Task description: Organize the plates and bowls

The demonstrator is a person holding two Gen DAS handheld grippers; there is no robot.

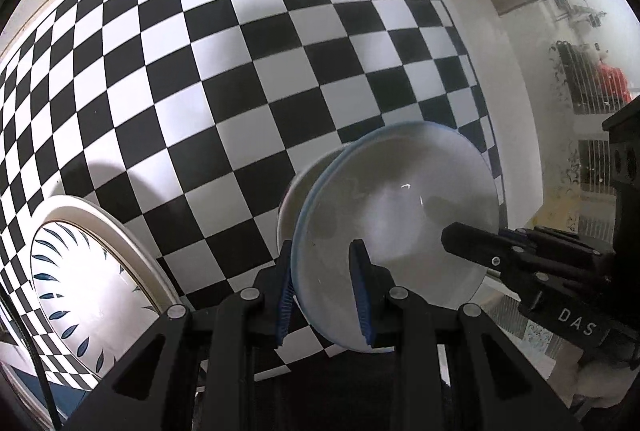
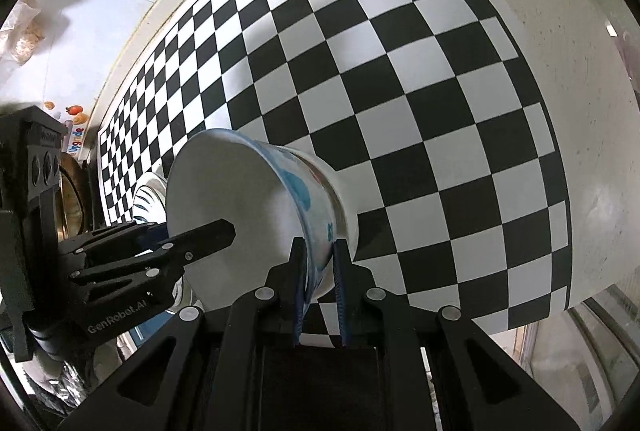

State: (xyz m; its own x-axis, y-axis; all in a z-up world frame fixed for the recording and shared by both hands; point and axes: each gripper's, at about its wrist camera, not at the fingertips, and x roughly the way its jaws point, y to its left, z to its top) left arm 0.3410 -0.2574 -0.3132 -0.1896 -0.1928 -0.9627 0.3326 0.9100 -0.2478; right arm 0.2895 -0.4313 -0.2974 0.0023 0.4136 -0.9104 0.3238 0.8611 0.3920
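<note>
left tongs (image 1: 322,295) clamp bowl (image 1: 394,227) rim, lower centre | right tongs (image 2: 320,291) clamp the opposite rim, sharing the load | bowl tilted above checkered tabletop (image 1: 240,91) | likely bound for plate (image 1: 92,295), lower left

Held bowl (image 2: 256,199): glazed ceramic, glossy, blue print outside. Checkered tablecloth (image 1: 240,91): smooth, slight sheen. Gripper pads (image 1: 362,295): ribbed blue rubber. Gripper frames: matt black plastic.
</note>
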